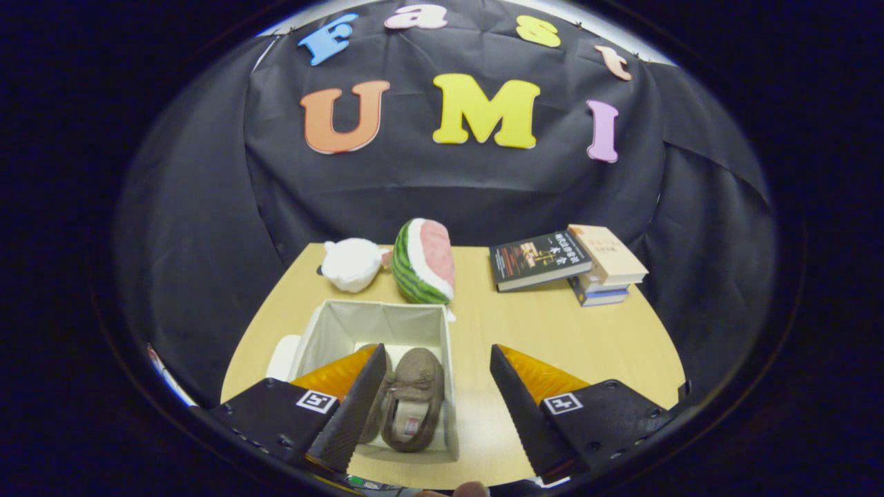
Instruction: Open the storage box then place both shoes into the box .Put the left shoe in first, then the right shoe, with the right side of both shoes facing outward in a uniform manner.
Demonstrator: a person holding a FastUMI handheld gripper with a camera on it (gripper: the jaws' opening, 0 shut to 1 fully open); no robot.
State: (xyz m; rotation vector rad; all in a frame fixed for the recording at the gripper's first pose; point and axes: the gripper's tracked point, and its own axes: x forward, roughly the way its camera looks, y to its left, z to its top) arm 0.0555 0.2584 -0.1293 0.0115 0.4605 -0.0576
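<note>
The storage box [376, 324], pale fabric with its top open, stands on the wooden table [552, 331] just ahead of my left finger. Inside it lie brown moccasin shoes: one [414, 400] shows fully, with its opening toward me, and a second one [376, 407] sits to its left, mostly hidden behind my left finger. My gripper [438, 362] hovers above the near part of the box, open, with nothing between its fingers. The box's right wall lies in the gap between them.
A watermelon-slice plush [424, 261] and a white plush toy [352, 264] sit just behind the box. A stack of books [570, 266] lies at the back right of the table. A white lid-like piece [282, 355] shows left of the box.
</note>
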